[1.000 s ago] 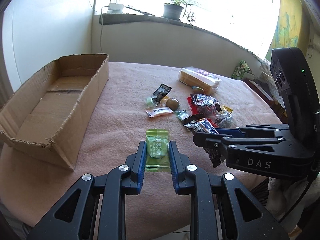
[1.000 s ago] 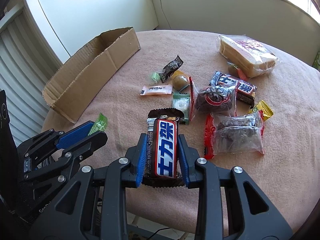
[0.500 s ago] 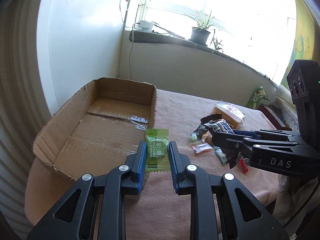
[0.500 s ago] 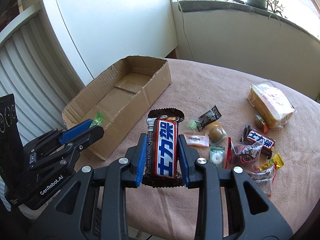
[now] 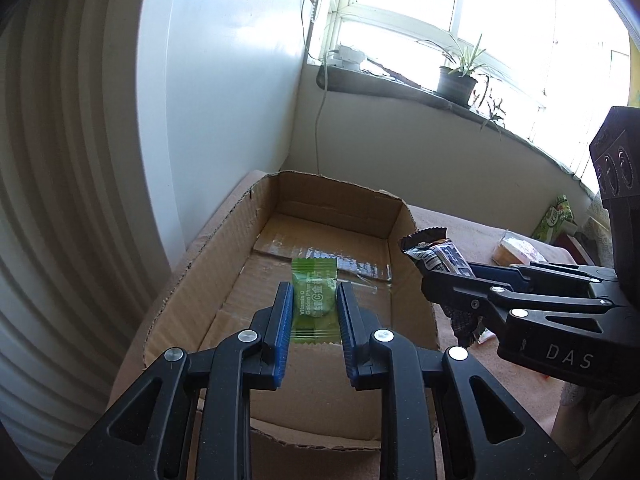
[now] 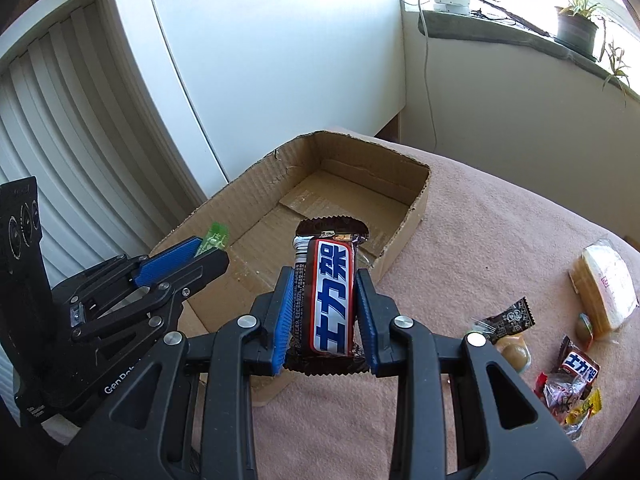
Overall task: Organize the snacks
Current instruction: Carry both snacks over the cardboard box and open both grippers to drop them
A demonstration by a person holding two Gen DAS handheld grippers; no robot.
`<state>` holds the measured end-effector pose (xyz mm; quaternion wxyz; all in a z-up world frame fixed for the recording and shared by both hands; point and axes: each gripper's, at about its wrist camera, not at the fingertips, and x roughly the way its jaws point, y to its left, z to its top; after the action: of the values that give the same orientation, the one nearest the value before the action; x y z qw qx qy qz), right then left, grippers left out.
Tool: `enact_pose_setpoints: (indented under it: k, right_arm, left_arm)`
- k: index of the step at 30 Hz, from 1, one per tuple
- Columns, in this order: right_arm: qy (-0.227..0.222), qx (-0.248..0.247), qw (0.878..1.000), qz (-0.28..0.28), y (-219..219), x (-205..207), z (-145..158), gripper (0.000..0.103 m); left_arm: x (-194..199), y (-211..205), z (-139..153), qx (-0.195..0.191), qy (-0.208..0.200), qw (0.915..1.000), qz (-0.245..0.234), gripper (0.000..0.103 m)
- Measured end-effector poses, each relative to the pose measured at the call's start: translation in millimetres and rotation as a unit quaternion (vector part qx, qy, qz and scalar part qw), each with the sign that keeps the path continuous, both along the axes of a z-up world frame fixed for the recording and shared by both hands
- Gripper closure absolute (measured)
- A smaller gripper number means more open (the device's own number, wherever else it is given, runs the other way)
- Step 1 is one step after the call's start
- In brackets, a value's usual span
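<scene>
Left wrist view shows the left tool (image 5: 313,312) pinching a green candy packet (image 5: 314,300) above the open cardboard box (image 5: 224,272), ready for dropping, while the right tool (image 6: 322,312) clamps a chocolate bar (image 6: 332,296) alongside.

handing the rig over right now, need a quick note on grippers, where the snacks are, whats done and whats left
Left gripper: shut on the green candy packet, held over the cardboard box.
Right gripper: shut on the chocolate bar, near the box's right wall.
Done: both snacks picked up and carried to the box; nothing lies in the box yet.
Left: release both into the box, then fetch the remaining snacks on the pink tablecloth, including the bread packet.
</scene>
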<state>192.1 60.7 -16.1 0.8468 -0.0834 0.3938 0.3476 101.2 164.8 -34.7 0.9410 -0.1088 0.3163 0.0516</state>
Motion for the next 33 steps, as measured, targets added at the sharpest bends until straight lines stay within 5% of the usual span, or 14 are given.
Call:
enact_pose_setpoints:
  k: [20,26,33]
  right_arm:
    - [0.007,-0.019,1.0,0.015,30,17,-14,0.072]
    - [-0.003,-0.015,1.0,0.002,18,14,-7,0.05]
    - [-0.014,-0.01,1.0,-0.014,-11,3,5,0.049]
  left_arm:
    - [7,10,-8,0.007,0.017,0.9997,0.013,0.081]
    - [3,12,-6,0.008,0.016,0.9995,0.025,0.069]
    - [-8,3,4,0.009,0.007,0.9997,0.022,0.069]
